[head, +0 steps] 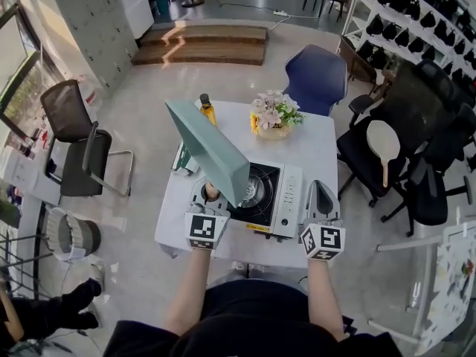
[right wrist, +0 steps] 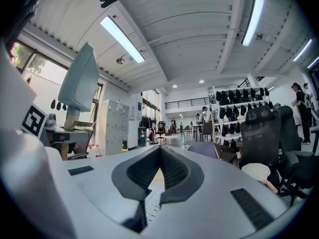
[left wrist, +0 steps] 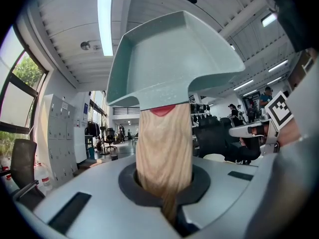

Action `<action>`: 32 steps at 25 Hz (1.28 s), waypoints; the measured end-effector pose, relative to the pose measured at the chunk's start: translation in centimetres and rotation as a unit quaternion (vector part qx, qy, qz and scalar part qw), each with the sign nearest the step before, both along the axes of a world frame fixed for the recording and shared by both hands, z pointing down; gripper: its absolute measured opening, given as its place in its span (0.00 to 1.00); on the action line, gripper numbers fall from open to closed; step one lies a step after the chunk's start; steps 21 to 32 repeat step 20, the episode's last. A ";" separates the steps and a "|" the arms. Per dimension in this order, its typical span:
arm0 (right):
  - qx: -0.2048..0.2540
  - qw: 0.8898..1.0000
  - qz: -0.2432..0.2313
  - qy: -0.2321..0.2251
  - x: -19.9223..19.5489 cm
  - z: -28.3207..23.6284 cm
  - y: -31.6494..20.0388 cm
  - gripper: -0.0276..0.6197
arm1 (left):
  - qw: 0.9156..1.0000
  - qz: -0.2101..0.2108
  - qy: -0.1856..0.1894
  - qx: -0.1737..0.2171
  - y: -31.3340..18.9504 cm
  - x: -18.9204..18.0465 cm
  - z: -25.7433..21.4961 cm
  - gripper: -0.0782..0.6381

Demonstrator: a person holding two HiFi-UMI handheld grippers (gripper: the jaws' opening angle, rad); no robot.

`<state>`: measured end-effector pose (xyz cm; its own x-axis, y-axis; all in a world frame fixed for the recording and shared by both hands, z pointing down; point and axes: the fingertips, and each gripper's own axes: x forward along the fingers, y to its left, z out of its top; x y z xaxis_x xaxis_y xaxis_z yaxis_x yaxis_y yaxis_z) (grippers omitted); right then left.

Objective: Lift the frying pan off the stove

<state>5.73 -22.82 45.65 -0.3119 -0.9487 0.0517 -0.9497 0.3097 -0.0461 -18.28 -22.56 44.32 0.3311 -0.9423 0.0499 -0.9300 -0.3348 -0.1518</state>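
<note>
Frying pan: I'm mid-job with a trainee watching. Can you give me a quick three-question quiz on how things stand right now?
1. True or false: the frying pan rests flat on the stove.
2. Where do the left tongs grip the pan? A: its wooden handle. B: its rim. C: nowhere, they are open.
3. Fill in: the right tongs, beside the stove, are shut and ____.

Key
1. False. The pan is held up over the stove and steeply tilted.
2. A.
3. Empty.
</note>
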 end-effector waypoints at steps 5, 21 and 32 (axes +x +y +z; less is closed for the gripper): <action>-0.001 1.000 -0.001 0.001 0.0 0.1 0.1 0.05 | 1.000 -0.006 0.001 -0.001 0.2 -0.3 0.2 0.13; -0.001 1.000 -0.007 0.008 -0.8 -0.1 0.2 0.05 | 1.000 -0.017 0.003 -0.005 0.6 -1.2 0.5 0.13; -0.001 1.000 -0.007 0.008 -0.8 -0.1 0.2 0.05 | 1.000 -0.017 0.003 -0.005 0.6 -1.2 0.5 0.13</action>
